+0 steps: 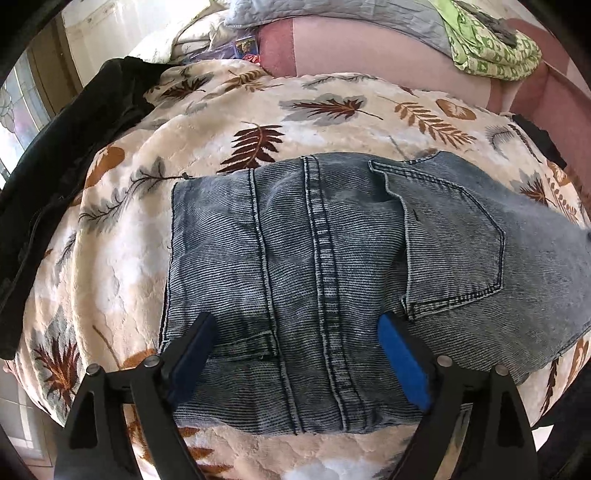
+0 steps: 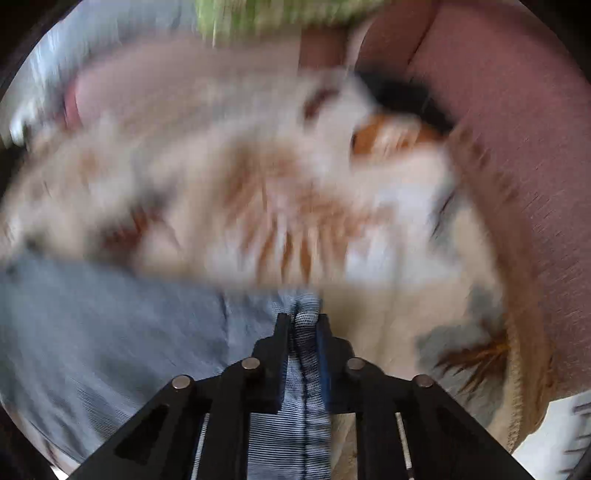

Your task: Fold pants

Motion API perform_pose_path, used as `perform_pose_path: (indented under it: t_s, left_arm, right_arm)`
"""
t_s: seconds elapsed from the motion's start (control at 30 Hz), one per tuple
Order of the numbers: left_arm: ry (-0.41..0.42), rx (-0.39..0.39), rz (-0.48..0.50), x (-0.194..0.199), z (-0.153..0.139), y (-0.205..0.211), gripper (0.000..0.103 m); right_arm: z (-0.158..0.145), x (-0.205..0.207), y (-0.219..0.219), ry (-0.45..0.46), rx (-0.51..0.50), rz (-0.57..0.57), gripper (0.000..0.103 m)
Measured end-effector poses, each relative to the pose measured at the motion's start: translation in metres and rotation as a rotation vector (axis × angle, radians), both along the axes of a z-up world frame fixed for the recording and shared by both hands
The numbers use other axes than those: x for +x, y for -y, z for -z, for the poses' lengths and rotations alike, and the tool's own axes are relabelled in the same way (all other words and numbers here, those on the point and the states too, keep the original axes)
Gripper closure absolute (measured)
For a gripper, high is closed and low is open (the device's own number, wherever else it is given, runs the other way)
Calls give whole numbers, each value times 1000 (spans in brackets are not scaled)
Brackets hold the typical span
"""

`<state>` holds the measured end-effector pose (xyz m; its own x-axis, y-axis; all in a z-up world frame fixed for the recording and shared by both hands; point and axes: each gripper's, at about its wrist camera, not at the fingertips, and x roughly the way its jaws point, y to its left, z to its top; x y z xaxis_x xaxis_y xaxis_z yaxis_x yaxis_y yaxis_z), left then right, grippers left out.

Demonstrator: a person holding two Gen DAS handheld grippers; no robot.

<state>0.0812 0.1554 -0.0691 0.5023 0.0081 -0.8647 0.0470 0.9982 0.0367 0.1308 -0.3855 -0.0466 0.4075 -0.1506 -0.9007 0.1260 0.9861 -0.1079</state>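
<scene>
Faded blue denim pants [image 1: 332, 258] lie folded on a leaf-print blanket [image 1: 122, 266], back pocket [image 1: 450, 243] up on the right. My left gripper [image 1: 295, 321] hovers over the near part of the pants with its blue-padded fingers [image 1: 402, 362] spread wide, nothing pressed between them. In the blurred right wrist view, my right gripper [image 2: 303, 321] is shut on a seamed edge of the pants [image 2: 304, 369], which runs up between its two pads; the rest of the denim [image 2: 110, 332] spreads to the left.
A black garment [image 1: 55, 177] lies along the blanket's left side. Beyond the blanket are a pink sofa back [image 1: 369, 51], a quilted grey cloth [image 1: 332, 14] and a green patterned cloth [image 1: 491, 48]. The pink sofa arm [image 2: 517, 129] rises right of the blanket edge.
</scene>
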Motion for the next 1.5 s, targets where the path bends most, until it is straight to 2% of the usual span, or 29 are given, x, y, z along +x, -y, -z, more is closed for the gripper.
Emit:
perform_pose_path:
  t_s: [0.03,0.1,0.2,0.27,0.3,0.37,0.4,0.43,0.47,0.53,0.63,0.67,0.7,0.77,0.8,0.83,0.87,0.9,0.93,0.97,1.03,1.13,1.2,1.23,1.27,1.33,1.37,1.43,1.5]
  left_arm:
    - [-3,4,1,1,-1,1,13]
    - [7,24,-5,-1,-11,2,13]
    - [113,29,-24,-10,-39,1,13]
    - [142,9,-34,-13,-47,-1,13]
    - [121,17,-36,-11,-42,-1,13]
    - [-9,103,-45,1,-10,0,13]
    - [-95,73,-52,7,11,-6,13]
    - [-73,27,-79,6,6,-13,13]
    - [-46,19,-105,4,-6,-16,13]
    - [81,14,-131,-5,-41,-15,13]
    - [139,-94,-97,-2,-62,-10,13]
    - [144,-115,-77,2,-59,-5,13]
    - [126,-87,-75,7,-50,-1,13]
    - [25,2,-116,19,-18,1,13]
    - [-35,-22,-127,23,8,-4,12]
    - [28,-32,-136,16,10,-8,4]
    - [36,-12,-139,14,10,-8,3]
    - [37,-26,-139,14,10,-9,3]
    - [36,-43,-140,14,11,-11,2]
    - [38,-49,-136,15,12,-12,2]
    - [50,-58,-129,14,12,-15,1]
    - [66,-58,-126,15,15,-16,1]
    - [72,-45,-131,10,12,-15,1]
    - [73,-44,-133,9,11,-16,0]
    - [75,-44,-133,12,11,-17,0]
    - [81,-45,-130,12,12,-18,0]
    - [86,-50,-130,11,12,-18,0]
    - [100,-52,-130,9,10,-18,0]
    - [110,-54,-131,7,5,-18,1]
  right_arm:
    - [-5,-7,0,45,-12,-3,83]
    - [-26,-19,2,97,15,41,62]
    - [-67,-52,-11,239,94,33,56]
    - [-64,-66,-25,236,184,3,33]
    - [-51,-64,-30,178,215,-6,29]
    - [-1,-55,-34,-73,249,-20,29]
    - [0,-56,-38,-71,203,-34,34]
    - [-11,-58,-46,-47,143,-56,34]
    - [-29,-57,-56,-18,126,-76,35]
    - [-65,-47,-78,67,142,-121,35]
    - [-103,-9,-143,140,199,-306,35]
    - [-106,8,-170,136,242,-372,35]
    - [-103,30,-201,114,272,-430,35]
    - [-86,67,-252,58,304,-501,35]
    - [-75,84,-276,37,303,-531,35]
    - [-64,100,-300,28,283,-569,36]
    - [-51,112,-315,16,245,-590,36]
    - [-36,123,-329,-14,211,-600,47]
    - [-18,134,-344,-82,202,-611,69]
    - [-4,138,-356,-140,189,-637,96]
    - [-10,129,-376,-81,60,-712,100]
    - [-29,122,-373,34,-5,-701,101]
    - [-15,127,-373,35,-51,-672,102]
    - [1,128,-376,32,-123,-666,102]
    - [9,129,-381,31,-129,-666,102]
    - [0,127,-373,65,-64,-635,100]
    - [-13,125,-363,71,16,-601,98]
    - [-38,114,-339,116,89,-513,91]
    - [-56,96,-321,142,186,-472,82]
